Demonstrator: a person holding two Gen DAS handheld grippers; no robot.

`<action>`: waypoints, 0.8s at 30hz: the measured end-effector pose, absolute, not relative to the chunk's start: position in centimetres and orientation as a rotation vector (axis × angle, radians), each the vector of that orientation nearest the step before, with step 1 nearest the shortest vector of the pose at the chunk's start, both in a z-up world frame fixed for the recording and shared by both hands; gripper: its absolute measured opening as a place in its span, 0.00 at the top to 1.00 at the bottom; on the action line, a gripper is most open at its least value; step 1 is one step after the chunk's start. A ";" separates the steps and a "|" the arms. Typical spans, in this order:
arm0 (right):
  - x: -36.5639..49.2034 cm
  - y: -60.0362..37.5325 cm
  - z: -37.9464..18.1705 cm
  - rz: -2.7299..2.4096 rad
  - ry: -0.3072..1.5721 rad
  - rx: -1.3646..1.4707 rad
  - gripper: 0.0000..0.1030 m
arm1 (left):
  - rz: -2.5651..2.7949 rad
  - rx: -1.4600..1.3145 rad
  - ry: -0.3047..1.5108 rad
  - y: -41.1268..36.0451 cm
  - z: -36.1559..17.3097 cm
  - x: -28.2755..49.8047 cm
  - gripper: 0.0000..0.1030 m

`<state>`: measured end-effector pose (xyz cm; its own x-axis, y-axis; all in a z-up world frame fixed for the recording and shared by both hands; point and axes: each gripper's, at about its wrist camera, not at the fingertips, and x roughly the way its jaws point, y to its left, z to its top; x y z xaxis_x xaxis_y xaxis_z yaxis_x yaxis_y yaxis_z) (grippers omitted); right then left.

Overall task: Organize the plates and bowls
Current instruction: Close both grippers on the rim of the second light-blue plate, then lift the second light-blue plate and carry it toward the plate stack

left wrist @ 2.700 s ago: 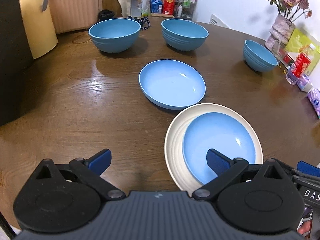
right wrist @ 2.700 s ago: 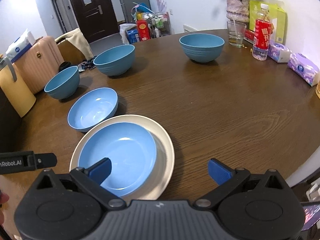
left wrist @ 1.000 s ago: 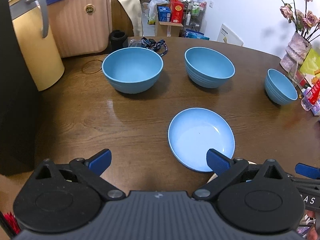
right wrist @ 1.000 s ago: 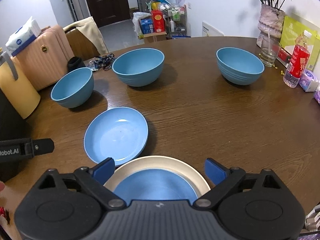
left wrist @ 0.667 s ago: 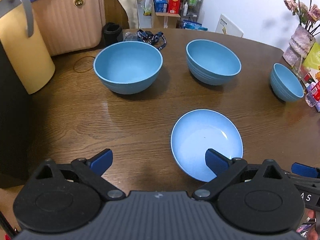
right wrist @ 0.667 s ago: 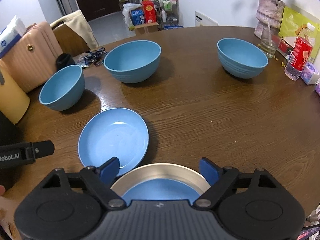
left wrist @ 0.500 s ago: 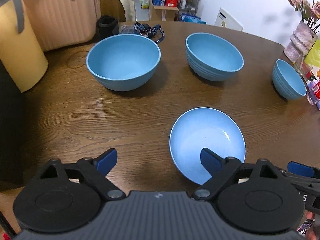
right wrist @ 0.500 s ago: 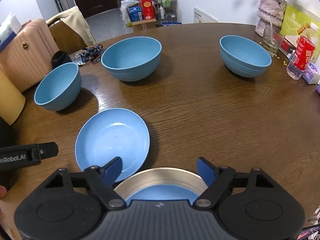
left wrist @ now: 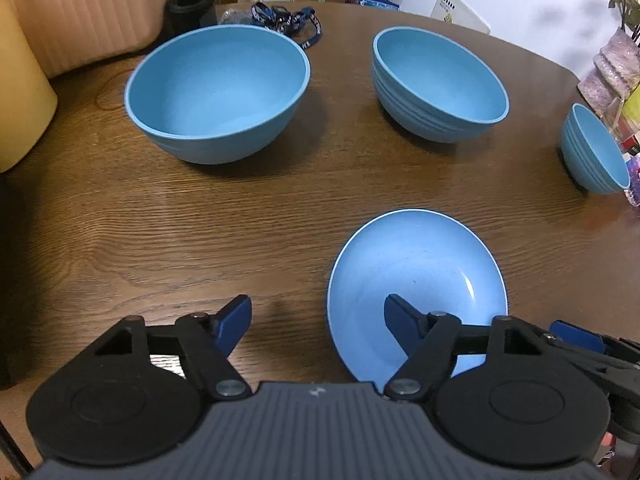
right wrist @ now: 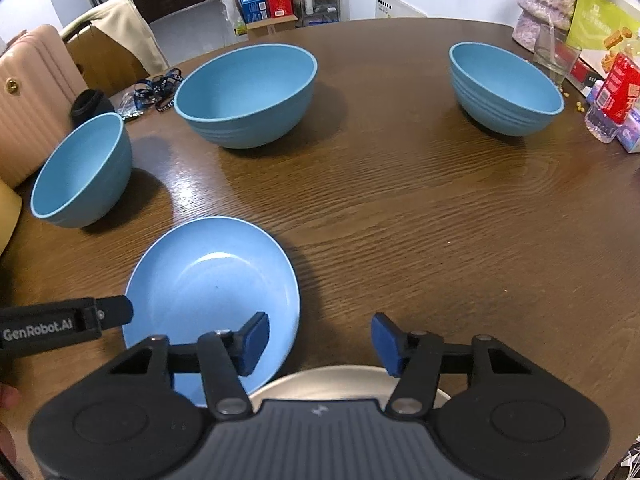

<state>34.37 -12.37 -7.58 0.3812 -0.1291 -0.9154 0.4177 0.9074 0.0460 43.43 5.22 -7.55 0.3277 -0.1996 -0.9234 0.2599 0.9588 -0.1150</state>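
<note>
A shallow blue plate [left wrist: 416,280] [right wrist: 212,276] lies on the brown table in front of both grippers. My left gripper [left wrist: 318,314] straddles its left rim: one finger hangs over the plate's inside, the other over bare wood. Its jaws are closing and the pads are not touching the rim. My right gripper [right wrist: 320,336] straddles the plate's right rim the same way, jaws closing, pads still apart from it. A cream plate [right wrist: 340,376] peeks out under the right gripper. Three deep blue bowls [left wrist: 216,92] [left wrist: 436,84] [left wrist: 596,148] stand farther back.
A vase [right wrist: 548,0], a glass [right wrist: 556,56], a red-labelled bottle [right wrist: 616,96] and packets crowd the right edge. A lanyard [left wrist: 288,16] lies at the far edge, with a pink suitcase [right wrist: 28,92] beyond the table. Bare wood lies between the plate and the bowls.
Both grippers have moved forward and down onto the blue plate, and their jaws have narrowed. The cream plate has slipped almost out of view beneath the right gripper.
</note>
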 end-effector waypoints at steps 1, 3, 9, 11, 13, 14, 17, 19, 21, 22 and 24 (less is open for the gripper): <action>34.6 -12.4 -7.8 -0.353 1.134 0.292 0.48 | -0.304 0.060 1.207 5.1 -7.8 43.6 0.29; 35.0 -12.4 -8.4 -0.351 1.144 0.295 0.51 | -0.306 0.055 1.223 4.9 -8.3 43.9 0.31; 35.6 -12.4 -9.6 -0.352 1.165 0.303 0.58 | -0.322 0.027 1.256 5.0 -9.4 44.7 0.47; 35.7 -12.4 -9.8 -0.352 1.166 0.307 0.58 | -0.327 0.019 1.263 5.1 -9.9 45.0 0.52; 35.7 -12.5 -9.9 -0.349 1.167 0.311 0.61 | -0.332 0.010 1.270 5.2 -10.1 45.2 0.58; 35.8 -12.5 -10.0 -0.347 1.168 0.314 0.65 | -0.334 0.006 1.272 5.3 -10.3 45.2 0.60; 36.0 -12.6 -10.2 -0.343 1.172 0.325 0.70 | -0.342 -0.005 1.279 5.2 -10.7 45.5 0.62; 36.0 -12.6 -10.5 -0.340 1.175 0.333 0.73 | -0.347 -0.014 1.279 5.1 -10.9 45.5 0.65; 36.1 -12.6 -10.7 -0.337 1.177 0.343 0.78 | -0.353 -0.018 1.282 5.2 -11.1 45.6 0.67; 36.1 -12.6 -10.7 -0.335 1.178 0.347 0.79 | -0.355 -0.019 1.284 5.1 -11.2 45.6 0.69; 36.1 -12.6 -10.8 -0.329 1.177 0.355 0.82 | -0.359 -0.023 1.287 5.0 -11.4 45.8 0.72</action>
